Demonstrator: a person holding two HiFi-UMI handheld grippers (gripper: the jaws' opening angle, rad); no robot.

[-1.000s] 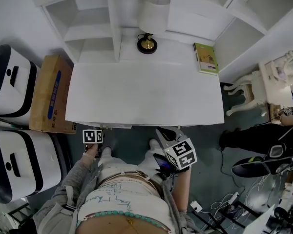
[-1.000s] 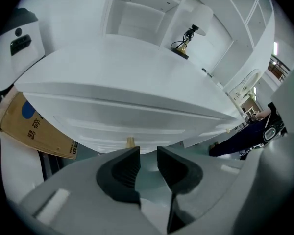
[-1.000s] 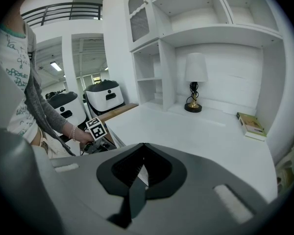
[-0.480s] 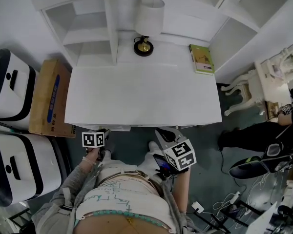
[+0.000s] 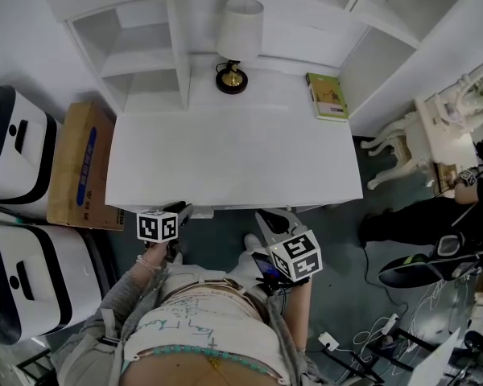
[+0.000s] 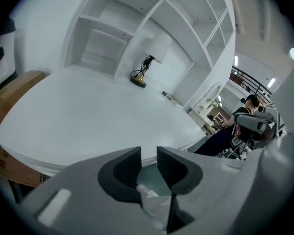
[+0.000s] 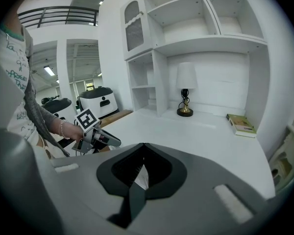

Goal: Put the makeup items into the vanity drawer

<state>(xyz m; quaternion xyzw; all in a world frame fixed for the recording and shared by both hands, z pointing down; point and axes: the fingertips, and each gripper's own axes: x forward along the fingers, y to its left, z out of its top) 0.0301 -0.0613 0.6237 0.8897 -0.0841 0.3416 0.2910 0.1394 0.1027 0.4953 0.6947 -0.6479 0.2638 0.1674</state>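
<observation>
**Both grippers empty at vanity's near edge**

I've got the L gripper (image 5: 181,211) right at the near edge of the vanity (image 5: 233,159), left of centre. Its jaws stand a little apart w/ nothing between them, only floor showing thru the gap. The R gripper (image 5: 267,218) hangs just off the same edge, nearer the middle, w/ its jaws pressed together on nothing. Both point toward the white top. At the back of the top stands a lamp (image 5: 240,26) w/ a white shade. A green book (image 5: 327,96) lies to its right, well apart. A cardboard box (image 5: 79,167) sits against the vanity's left side. I can't make out the drawer under that edge.
</observation>
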